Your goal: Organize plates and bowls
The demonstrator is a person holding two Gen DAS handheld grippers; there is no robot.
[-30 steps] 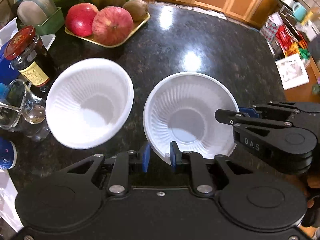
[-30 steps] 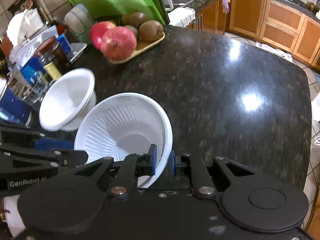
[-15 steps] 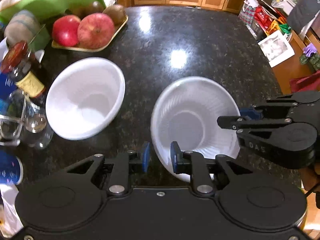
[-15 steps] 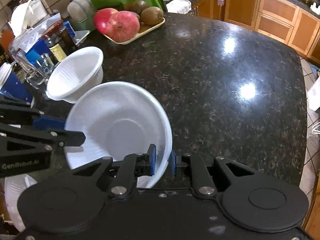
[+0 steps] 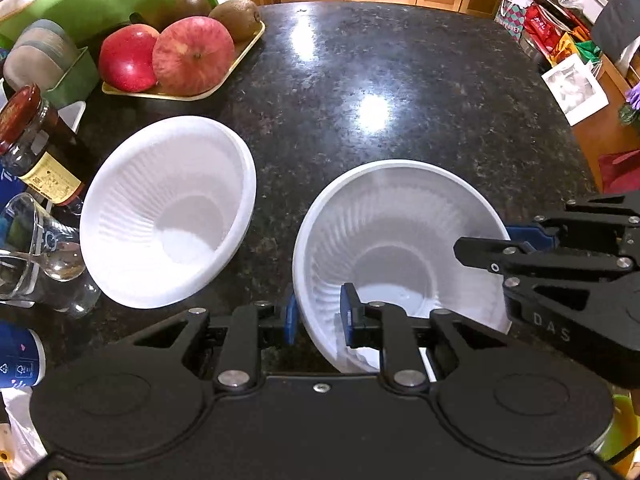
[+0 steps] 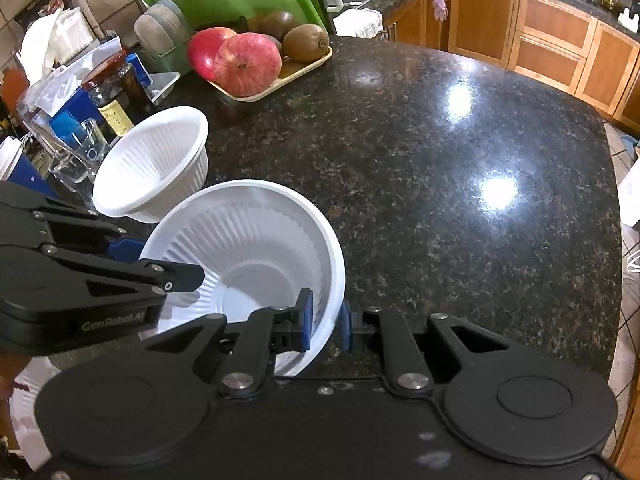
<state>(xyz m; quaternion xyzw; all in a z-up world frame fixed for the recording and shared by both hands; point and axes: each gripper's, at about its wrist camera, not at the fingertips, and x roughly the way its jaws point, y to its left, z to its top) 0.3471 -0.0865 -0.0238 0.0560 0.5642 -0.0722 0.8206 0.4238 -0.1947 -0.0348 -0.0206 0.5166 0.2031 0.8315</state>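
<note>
A white ribbed bowl (image 5: 400, 240) is held tilted above the dark granite counter (image 5: 400, 80). My left gripper (image 5: 318, 316) is shut on its near-left rim. My right gripper (image 6: 326, 318) is shut on its right rim; it also shows in the left wrist view (image 5: 500, 246) at the bowl's right edge. The same bowl shows in the right wrist view (image 6: 256, 248). A second white bowl (image 5: 168, 208) stands on the counter to the left, tilted in both views (image 6: 156, 160).
A tray of apples and kiwis (image 5: 180, 56) sits at the back left. A red-lidded jar (image 5: 36, 148), a glass (image 5: 32, 248) and a blue cup (image 5: 16, 356) crowd the left edge. White plates (image 6: 24, 412) lie lower left.
The held bowl has risen off the counter and tipped toward the left bowl. Both grippers have kept their hold on its rim and moved up together.
</note>
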